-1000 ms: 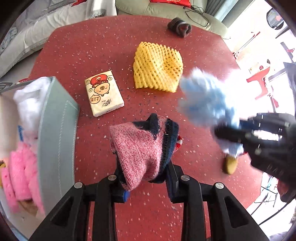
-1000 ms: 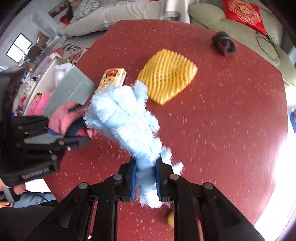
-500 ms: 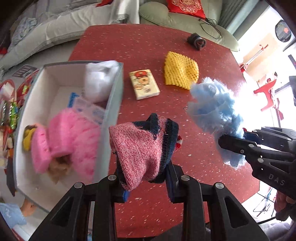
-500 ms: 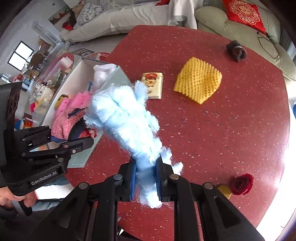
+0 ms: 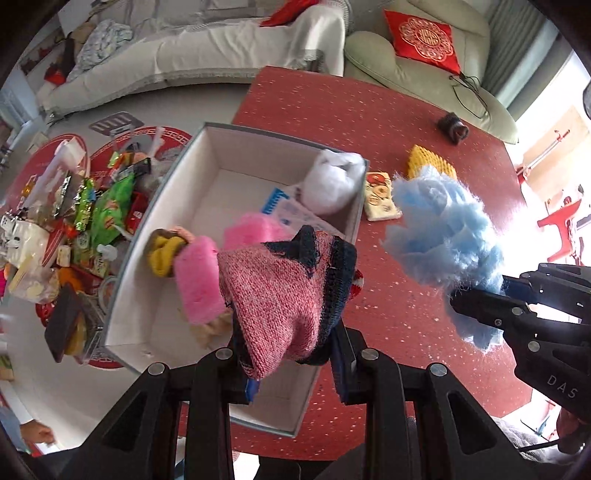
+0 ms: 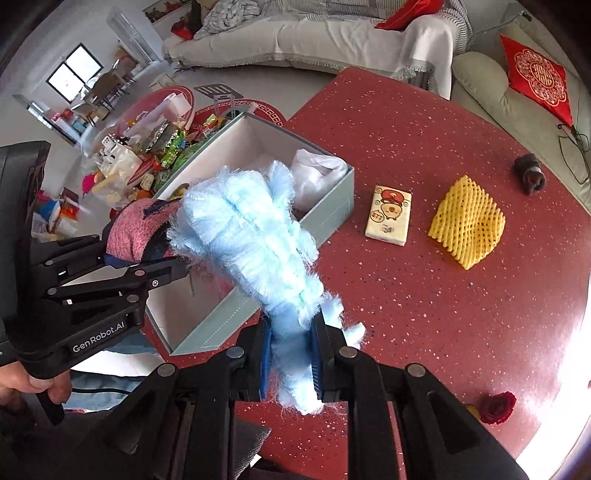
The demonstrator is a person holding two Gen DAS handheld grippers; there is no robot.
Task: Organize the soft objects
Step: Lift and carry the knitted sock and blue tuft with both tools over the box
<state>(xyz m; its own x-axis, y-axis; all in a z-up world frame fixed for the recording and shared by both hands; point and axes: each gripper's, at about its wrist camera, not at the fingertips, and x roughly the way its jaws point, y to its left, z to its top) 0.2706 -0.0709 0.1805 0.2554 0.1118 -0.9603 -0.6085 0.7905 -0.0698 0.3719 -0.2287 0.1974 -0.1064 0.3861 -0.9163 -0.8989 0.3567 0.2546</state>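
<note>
Left gripper [image 5: 291, 363], jaws clamping the pink knit sock [image 5: 280, 295], hangs over the box [image 5: 354, 221]; right gripper [image 6: 291, 360], pinching the blue fluffy cloth [image 6: 255, 240], has the box at ten o'clock.

A red speckled surface [image 6: 443, 147] filled the right of the scene, with pale grey floor [image 5: 147, 103] beyond its far left edge. A long sofa under a white throw [image 6: 332, 33] ran along the far side of the room; to its right stood a pale green armchair [image 5: 424, 74] bearing a red embroidered cushion [image 6: 535, 77]. Low red round tables [image 5: 66, 206] crowded with snack packets sat on the floor at left. A dark-framed window [image 6: 74, 74] showed at far left beyond a dining area. Strong daylight flooded in from the right, washing out that edge.
</note>
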